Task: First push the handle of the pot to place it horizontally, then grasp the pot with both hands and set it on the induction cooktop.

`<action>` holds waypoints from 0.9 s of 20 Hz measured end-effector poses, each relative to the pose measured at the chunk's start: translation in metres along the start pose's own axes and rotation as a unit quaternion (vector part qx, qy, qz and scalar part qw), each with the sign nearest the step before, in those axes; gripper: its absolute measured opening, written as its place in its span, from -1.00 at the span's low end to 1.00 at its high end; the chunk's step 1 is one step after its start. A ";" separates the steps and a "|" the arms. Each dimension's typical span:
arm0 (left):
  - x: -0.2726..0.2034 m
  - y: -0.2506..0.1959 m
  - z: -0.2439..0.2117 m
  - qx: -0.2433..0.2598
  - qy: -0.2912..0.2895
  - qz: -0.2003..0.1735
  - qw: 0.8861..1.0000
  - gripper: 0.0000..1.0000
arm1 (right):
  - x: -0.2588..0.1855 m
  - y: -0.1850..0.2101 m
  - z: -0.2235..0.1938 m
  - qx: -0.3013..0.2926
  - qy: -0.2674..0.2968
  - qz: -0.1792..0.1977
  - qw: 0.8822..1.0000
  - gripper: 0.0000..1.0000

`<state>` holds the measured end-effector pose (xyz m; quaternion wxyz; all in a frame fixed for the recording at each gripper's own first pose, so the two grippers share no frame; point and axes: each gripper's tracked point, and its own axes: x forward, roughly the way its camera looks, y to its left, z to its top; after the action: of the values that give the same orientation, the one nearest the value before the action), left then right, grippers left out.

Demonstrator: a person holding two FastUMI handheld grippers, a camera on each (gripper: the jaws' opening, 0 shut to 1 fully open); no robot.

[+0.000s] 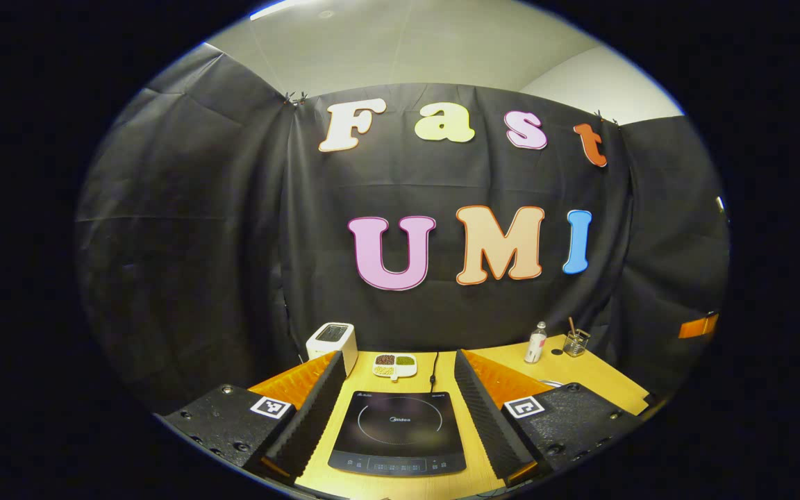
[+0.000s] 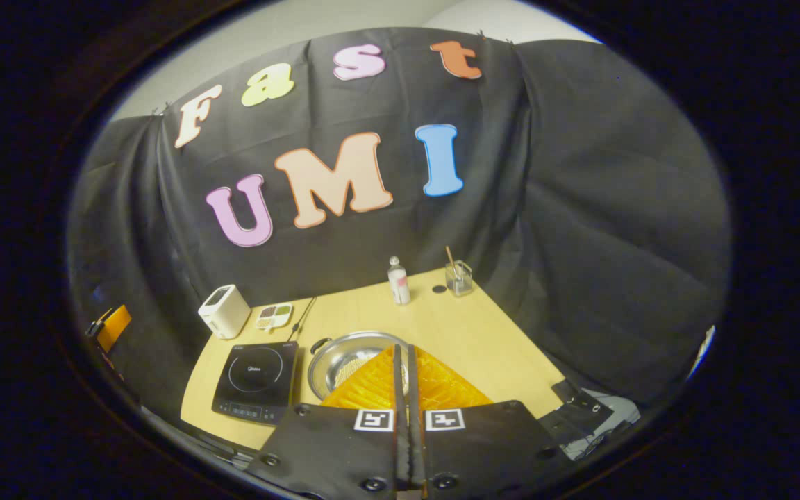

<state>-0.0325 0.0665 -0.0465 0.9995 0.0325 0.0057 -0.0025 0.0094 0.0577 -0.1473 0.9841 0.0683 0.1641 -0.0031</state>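
On the wooden table (image 2: 483,340) in the right gripper view, the pot (image 2: 344,357) stands just beside the induction cooktop (image 2: 257,382), on that view's right of it. It is a shiny metal pot with a small dark handle (image 2: 319,343) at the rim on its cooktop side, and pale contents lie in its bottom. The right gripper (image 2: 406,361) hangs above the near part of the pot with its two fingers drawn together, only a thin slit between them, and nothing held.

In the left gripper view, the left gripper (image 1: 397,375) hovers over the induction cooktop (image 1: 398,430) with its fingers spread wide apart, the dark cooktop showing in the gap between them. The cooktop's glass top is bare, and a black cord (image 1: 434,368) runs from its far edge.

Toward the back of the table stand a white toaster (image 1: 332,342), a divided dish (image 1: 394,364) with dark and green fillings, a small bottle (image 1: 536,343), and a clear glass (image 1: 576,342) with a stick in it. In the right gripper view, the bottle (image 2: 398,281) and glass (image 2: 458,278) stand well behind the pot.
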 end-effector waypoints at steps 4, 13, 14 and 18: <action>0.001 0.000 -0.007 -0.006 0.012 0.011 1.000 0.92 | 0.021 -0.009 -0.045 0.033 0.061 0.001 0.998 -0.95; 0.044 -0.020 -0.024 -0.004 0.047 0.050 0.998 0.86 | 0.076 -0.023 -0.134 0.067 0.203 0.013 0.977 -0.94; 0.053 -0.024 -0.025 -0.006 0.050 0.059 0.997 0.92 | 0.083 -0.022 -0.143 0.075 0.221 0.019 0.972 -1.00; 0.077 -0.037 -0.027 -0.012 0.063 0.085 0.994 0.86 | 0.112 -0.020 -0.182 0.100 0.299 0.035 0.948 -0.94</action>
<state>0.0438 0.0305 -0.0767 0.9940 0.0212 0.0661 0.0848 0.0559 0.0646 -0.3562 0.8773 0.1697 0.4476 0.0352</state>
